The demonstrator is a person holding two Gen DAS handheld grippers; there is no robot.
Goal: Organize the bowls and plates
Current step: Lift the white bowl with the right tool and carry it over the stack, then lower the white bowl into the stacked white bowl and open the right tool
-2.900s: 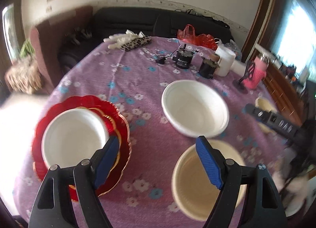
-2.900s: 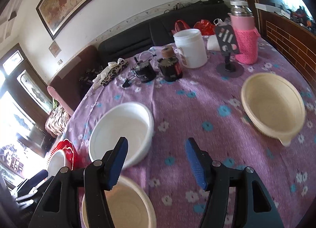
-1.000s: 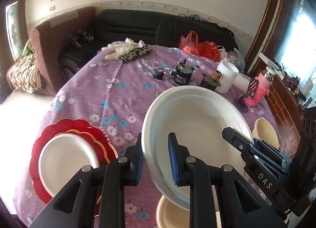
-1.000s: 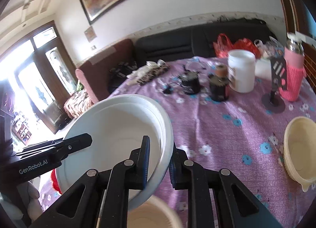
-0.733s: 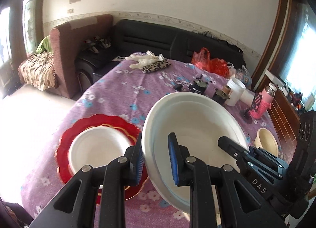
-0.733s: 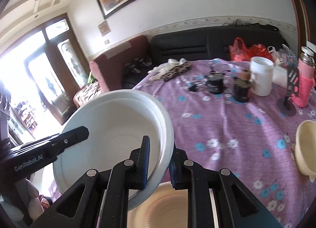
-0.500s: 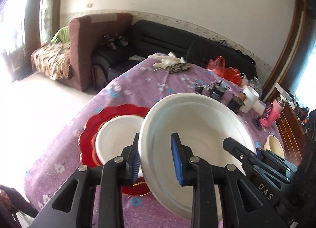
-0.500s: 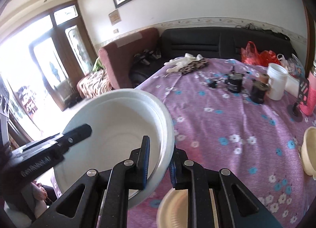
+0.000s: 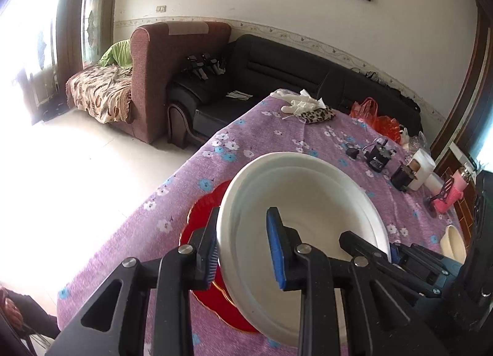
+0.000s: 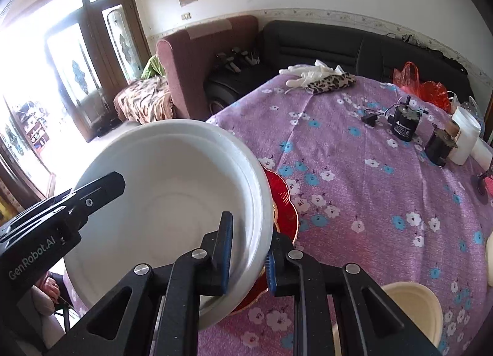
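Observation:
A large white bowl is held in the air by both grippers, tilted. My left gripper is shut on its left rim and my right gripper is shut on its right rim; the bowl also shows in the right wrist view. Below it lie the red scalloped plates, mostly hidden by the bowl, with their edge in the right wrist view. A cream bowl sits on the table near the front. Another cream bowl sits at the right edge.
The round table has a purple flowered cloth. At its far side stand black jars, a white tub, a pink bottle, a red bag and gloves with a leopard pouch. Sofas stand behind.
Both grippers have carried the white bowl to the left until it hangs over the red plates. The white plate on the red plates is now hidden under it.

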